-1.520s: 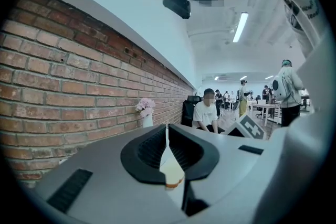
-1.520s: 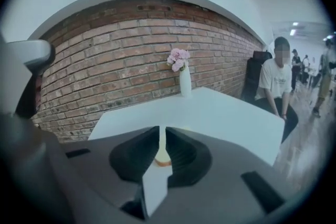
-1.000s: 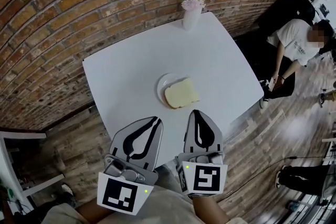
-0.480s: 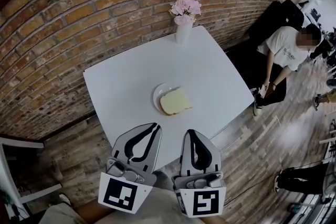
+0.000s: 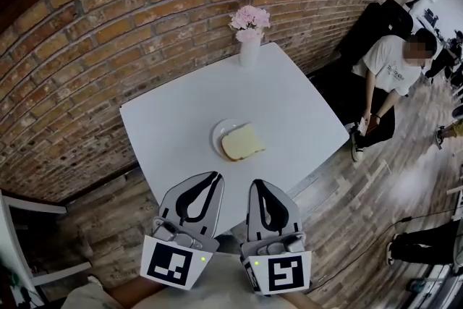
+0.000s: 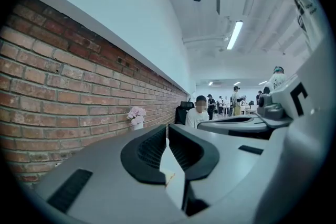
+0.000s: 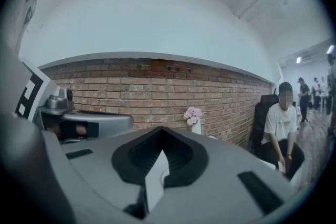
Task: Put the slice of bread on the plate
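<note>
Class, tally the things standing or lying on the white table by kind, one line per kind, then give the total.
Plate: 1
Slice of bread: 1
Vase of pink flowers: 1
Total: 3

Left gripper (image 5: 210,176), right gripper (image 5: 257,184): same build. Light grey shells, two jaws each, with ribbed black pads (image 6: 152,150) lining a teardrop cut-out. Black slots (image 6: 71,190) on the jaw backs, bare metal hardware at the base. Each carries a white cube (image 5: 173,264) with black square markers and a small green light by its edge. Wearer's clothing (image 5: 217,293) is pale beige.
</note>
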The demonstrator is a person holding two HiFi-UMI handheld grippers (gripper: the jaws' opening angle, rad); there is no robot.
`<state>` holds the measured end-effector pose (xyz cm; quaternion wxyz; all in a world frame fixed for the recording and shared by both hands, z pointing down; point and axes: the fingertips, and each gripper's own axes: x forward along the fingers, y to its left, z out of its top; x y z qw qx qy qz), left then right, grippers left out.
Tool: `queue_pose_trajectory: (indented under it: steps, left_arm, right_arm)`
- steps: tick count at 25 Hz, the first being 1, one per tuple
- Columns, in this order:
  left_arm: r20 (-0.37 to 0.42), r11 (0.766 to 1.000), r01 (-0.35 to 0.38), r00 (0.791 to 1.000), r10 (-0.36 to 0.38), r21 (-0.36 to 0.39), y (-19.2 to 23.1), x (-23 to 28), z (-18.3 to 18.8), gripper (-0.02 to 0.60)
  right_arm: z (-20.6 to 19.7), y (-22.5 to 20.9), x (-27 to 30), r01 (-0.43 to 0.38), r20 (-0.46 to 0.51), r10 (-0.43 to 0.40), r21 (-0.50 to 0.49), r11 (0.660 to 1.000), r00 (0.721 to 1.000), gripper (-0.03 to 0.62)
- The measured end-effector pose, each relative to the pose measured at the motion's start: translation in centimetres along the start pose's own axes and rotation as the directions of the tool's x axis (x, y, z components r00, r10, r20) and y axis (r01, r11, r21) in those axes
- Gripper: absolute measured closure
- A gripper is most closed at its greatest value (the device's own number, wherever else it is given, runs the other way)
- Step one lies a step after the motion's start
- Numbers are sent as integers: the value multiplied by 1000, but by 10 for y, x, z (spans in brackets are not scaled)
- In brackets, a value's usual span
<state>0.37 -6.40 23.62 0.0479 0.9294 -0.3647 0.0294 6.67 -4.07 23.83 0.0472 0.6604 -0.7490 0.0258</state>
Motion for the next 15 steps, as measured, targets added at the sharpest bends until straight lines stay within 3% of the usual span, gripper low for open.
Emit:
queue_pose_trajectory:
  steps: [15]
  left_arm:
    - [0, 1000, -29, 1000, 29, -2, -8, 0, -1, 558]
  right_arm:
    - [1, 3, -5, -56, 10, 56, -25, 998, 998, 588]
